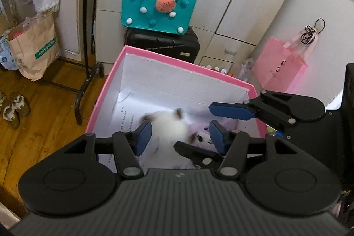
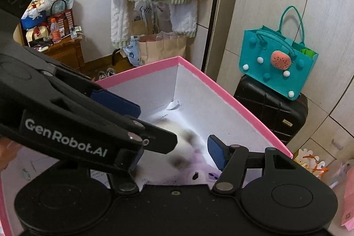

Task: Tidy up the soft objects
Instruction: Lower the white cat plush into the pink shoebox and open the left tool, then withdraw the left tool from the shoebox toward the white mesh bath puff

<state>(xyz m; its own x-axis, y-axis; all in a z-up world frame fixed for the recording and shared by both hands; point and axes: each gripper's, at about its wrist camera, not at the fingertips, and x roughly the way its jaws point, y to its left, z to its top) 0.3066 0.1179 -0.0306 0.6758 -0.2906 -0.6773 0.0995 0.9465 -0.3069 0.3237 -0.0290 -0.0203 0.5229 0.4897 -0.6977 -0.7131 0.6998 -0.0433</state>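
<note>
Working over the pink-rimmed white cardboard box (image 1: 177, 61), with the white fluffy plush toy (image 1: 170, 127) lying inside on the printed paper lining, partly on top of a lilac plush toy (image 2: 203, 171). Holding the left claw (image 1: 180, 133) apart above the white plush, blue pads on either side of it and neither plainly pressing. Reaching in beside it with the right claw (image 2: 177, 154), likewise spread wide and clamping nothing visible.

Probably settling the plush into the box. Doing that well by staying clear of the cardboard walls, pressing the fur down gently rather than pinching it, nudging it toward the bare far corner to leave room, and lifting straight up so no pad is snagging the pile.

Struggling to read the white plush itself: blurring badly in both views, hiding its shape and face. Losing the right claw's left pad behind the left claw's body. Missing the box's near wall and most of the lilac toy below the claws.
</note>
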